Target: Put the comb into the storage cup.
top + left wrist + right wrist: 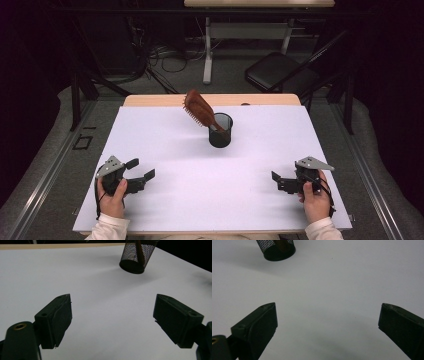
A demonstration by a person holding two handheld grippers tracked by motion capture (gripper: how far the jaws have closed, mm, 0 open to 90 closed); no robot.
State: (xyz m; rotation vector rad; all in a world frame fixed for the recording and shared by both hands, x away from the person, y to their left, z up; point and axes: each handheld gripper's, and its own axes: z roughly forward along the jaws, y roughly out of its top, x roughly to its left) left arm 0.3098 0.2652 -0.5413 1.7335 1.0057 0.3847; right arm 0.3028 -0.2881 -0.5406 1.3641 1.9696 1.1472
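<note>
A brown wooden hairbrush (199, 108) stands handle-down in a black mesh cup (220, 131) at the tabletop's (165, 145) far middle, its long axis tilting toward 11 o'clock. The left gripper (141, 175) sits at 7 o'clock, the right gripper (276, 181) at 5, both with fingers spread and empty, about equally far away.

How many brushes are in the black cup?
1. The brown hairbrush stands handle-down in the black mesh cup near the table's far middle, its bristle head leaning out to the left. The mesh looks see-through, and nothing else shows inside.
</note>
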